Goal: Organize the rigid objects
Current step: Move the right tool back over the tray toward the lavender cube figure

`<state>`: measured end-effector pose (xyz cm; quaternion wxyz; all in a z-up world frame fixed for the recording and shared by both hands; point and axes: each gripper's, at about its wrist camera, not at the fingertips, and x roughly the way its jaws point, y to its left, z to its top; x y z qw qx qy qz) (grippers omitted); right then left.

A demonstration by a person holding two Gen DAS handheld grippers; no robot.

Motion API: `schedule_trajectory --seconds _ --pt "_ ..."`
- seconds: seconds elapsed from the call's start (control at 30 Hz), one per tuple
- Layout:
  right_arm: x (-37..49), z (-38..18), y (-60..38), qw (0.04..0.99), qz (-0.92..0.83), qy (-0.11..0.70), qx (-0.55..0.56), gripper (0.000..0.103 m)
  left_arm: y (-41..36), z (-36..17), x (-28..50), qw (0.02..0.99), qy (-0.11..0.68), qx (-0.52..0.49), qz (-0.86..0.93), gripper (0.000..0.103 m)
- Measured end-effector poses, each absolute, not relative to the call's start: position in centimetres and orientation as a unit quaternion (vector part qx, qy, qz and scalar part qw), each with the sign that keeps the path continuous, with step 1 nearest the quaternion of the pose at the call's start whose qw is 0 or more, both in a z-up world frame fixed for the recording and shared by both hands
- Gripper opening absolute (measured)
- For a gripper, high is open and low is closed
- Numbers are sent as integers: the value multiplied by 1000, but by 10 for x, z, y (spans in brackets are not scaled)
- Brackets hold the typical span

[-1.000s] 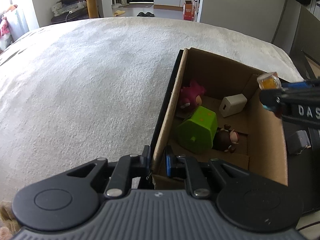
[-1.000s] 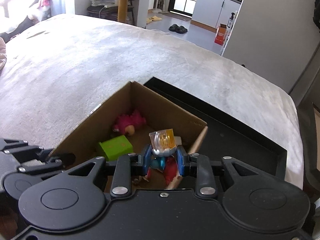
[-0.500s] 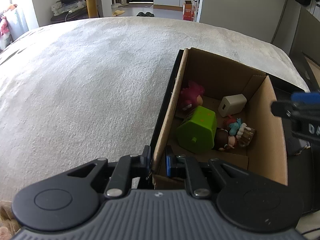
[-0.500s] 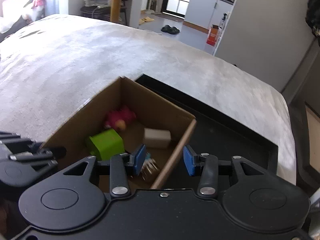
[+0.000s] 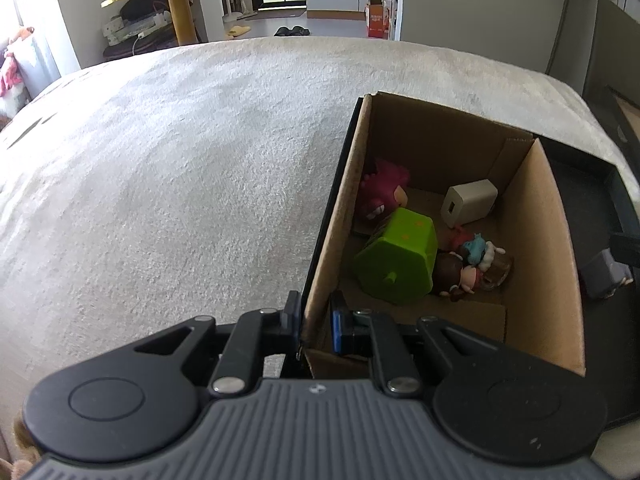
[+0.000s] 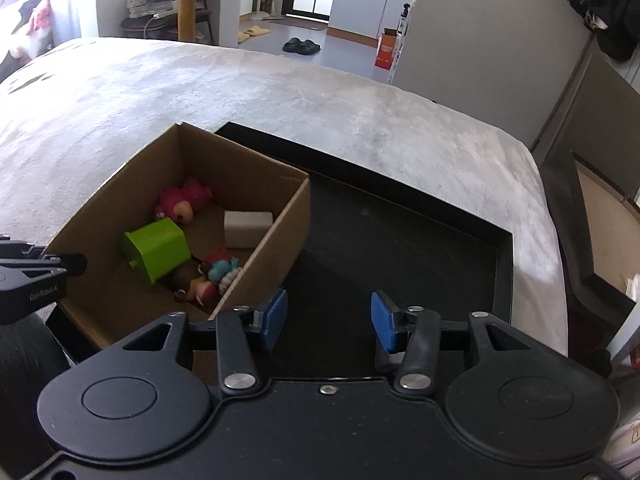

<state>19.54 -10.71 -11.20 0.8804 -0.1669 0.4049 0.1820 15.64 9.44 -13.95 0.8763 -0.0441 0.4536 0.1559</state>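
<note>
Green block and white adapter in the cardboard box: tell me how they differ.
The green block is bright green and many-sided, with a small peg on its near face; the white adapter is off-white and boxy, with a slot in its end. The green block looks the larger. It lies against the dolls in the middle of the cardboard box; the white adapter lies nearer the far wall. Both are rigid and rest on the box floor.
</note>
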Motion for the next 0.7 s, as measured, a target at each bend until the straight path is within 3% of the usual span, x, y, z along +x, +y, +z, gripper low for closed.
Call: schedule_trajectory --seconds 0.33,0.7 --pt "199 -123 -130 881 168 417 -145 56 85 -141 158 874 456 -7 166 15" --pt "210 -145 -157 880 150 437 -106 58 74 -142 162 869 461 34 177 17"
